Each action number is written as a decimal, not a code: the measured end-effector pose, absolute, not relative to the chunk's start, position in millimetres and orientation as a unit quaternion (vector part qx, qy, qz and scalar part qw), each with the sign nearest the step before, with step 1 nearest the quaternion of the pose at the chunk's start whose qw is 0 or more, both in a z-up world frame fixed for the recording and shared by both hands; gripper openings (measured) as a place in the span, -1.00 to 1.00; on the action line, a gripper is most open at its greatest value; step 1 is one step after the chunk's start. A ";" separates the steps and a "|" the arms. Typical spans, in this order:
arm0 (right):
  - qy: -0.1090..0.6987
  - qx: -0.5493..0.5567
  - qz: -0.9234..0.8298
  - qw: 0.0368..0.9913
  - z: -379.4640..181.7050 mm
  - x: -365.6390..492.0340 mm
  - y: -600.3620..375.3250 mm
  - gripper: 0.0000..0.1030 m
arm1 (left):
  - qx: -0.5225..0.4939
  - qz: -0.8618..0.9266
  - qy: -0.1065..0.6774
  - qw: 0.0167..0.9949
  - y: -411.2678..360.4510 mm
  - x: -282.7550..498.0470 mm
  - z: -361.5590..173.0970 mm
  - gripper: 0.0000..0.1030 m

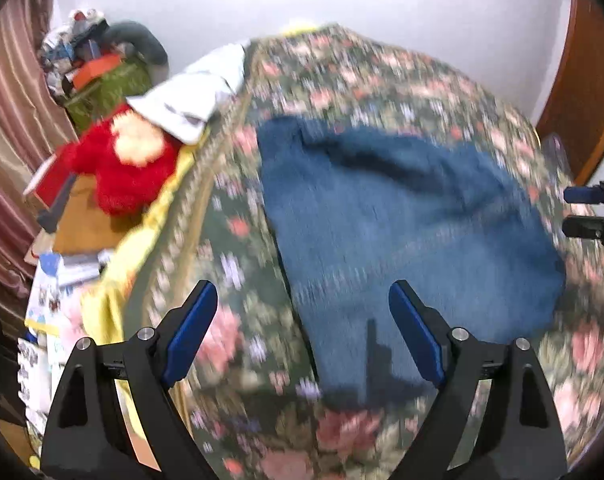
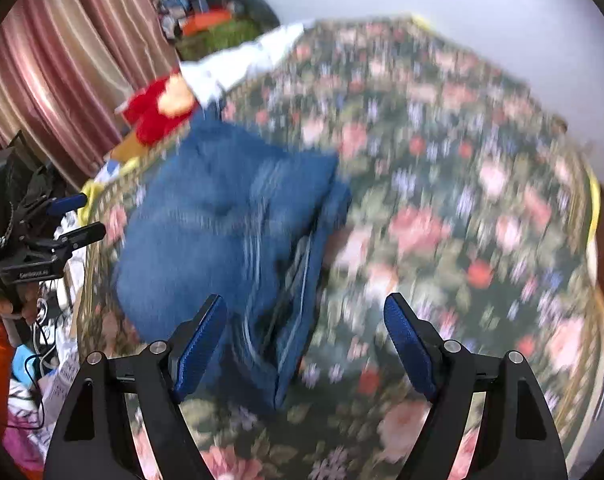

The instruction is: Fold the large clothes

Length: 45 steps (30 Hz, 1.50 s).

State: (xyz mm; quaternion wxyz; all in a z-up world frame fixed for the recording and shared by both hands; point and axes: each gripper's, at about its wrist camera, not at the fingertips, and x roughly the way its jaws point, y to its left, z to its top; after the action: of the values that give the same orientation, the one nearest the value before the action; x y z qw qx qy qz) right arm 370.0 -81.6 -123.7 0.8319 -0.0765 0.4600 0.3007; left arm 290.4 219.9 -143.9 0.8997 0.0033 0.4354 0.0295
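A blue denim garment (image 1: 402, 232) lies folded on a floral bedspread (image 1: 342, 80). My left gripper (image 1: 302, 332) hovers over its near edge, jaws wide apart with nothing between the blue pads. In the right wrist view the same denim (image 2: 222, 232) lies left of centre, its layered folded edge facing right. My right gripper (image 2: 306, 344) is open above that edge, and the pads touch nothing. The right gripper's tips (image 1: 586, 212) show at the right border of the left view. The left gripper (image 2: 74, 220), held by a hand, shows at the left border of the right view.
A red plush toy (image 1: 122, 168) and a white cloth (image 1: 198, 92) lie at the bed's left side. Boxes, papers and clutter fill the floor by a pink curtain (image 1: 10, 92). A wooden door (image 1: 582, 80) stands at the right. Both views are motion-blurred.
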 end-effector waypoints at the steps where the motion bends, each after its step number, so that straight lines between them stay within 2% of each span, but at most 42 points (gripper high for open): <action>1: 0.452 -0.069 0.300 0.837 -118.4 376.5 -79.2 0.56 | 0.006 0.031 0.428 0.903 219.9 298.4 -139.6 0.71; 6: 0.444 -0.048 0.294 0.845 -114.4 414.4 -50.7 0.56 | 0.015 0.033 0.414 0.909 215.4 358.1 -137.7 0.71; 13: 0.483 -0.086 0.279 0.825 -167.3 453.7 -14.2 0.56 | 0.007 0.041 0.464 0.885 213.5 437.4 -189.8 0.71; 17: 0.502 -0.091 0.265 0.818 -199.5 463.8 -22.0 0.56 | -0.017 0.044 0.486 0.873 220.8 454.4 -219.5 0.87; 21: 0.514 -0.056 0.265 0.814 -197.3 466.2 -36.9 0.61 | -0.030 0.050 0.480 0.875 223.1 445.6 -215.0 0.87; 25: 0.486 -0.070 0.259 0.832 -167.6 449.3 -37.5 0.61 | -0.011 0.061 0.473 0.879 220.0 428.3 -191.4 0.76; 29: 0.434 -0.067 0.269 0.857 -117.8 419.4 -45.3 0.61 | -0.003 0.051 0.433 0.900 212.7 393.1 -144.2 0.76; 38: 0.259 -0.007 0.295 0.920 18.6 314.6 -86.5 0.61 | -0.021 0.011 0.264 0.964 184.0 268.2 -9.9 0.76; 45: 0.153 0.026 0.297 0.942 72.7 223.5 -114.5 0.61 | -0.024 0.009 0.158 0.987 156.6 174.4 34.5 0.76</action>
State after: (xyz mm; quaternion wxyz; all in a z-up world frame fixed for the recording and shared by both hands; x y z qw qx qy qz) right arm 223.5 -114.5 72.7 0.9423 0.0260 0.1525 0.2969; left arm 174.4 156.6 34.5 0.9870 -0.0243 0.1584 0.0093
